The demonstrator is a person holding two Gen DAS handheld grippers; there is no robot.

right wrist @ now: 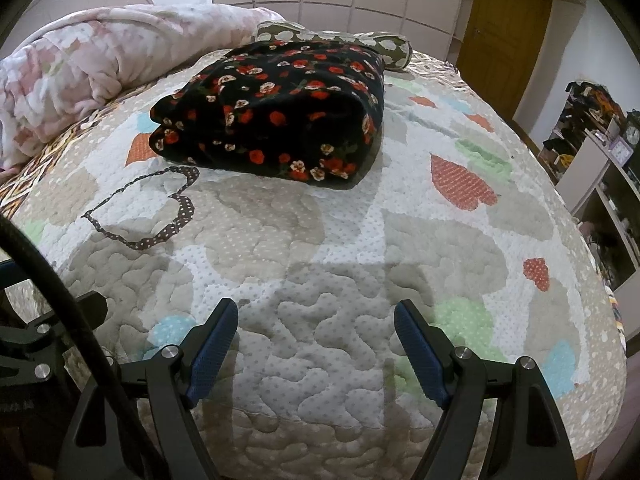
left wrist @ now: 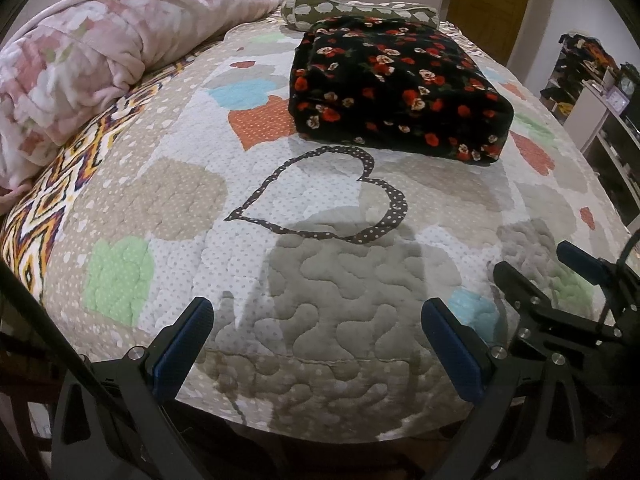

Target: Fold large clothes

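Observation:
A black garment with red and white flowers [left wrist: 400,88] lies folded into a thick rectangle on the quilted bed cover [left wrist: 320,264]. It also shows in the right wrist view [right wrist: 276,112]. My left gripper [left wrist: 320,320] is open and empty, well short of the garment, over the bed's near edge. My right gripper [right wrist: 316,320] is open and empty, also apart from the garment. The right gripper also shows at the right edge of the left wrist view [left wrist: 536,268].
A pink flowered blanket [left wrist: 80,60] is bundled at the bed's left side. An olive pillow with white spots [left wrist: 352,10] lies behind the garment. Shelves with a clock [right wrist: 616,152] stand at the right, a wooden door [right wrist: 504,28] behind.

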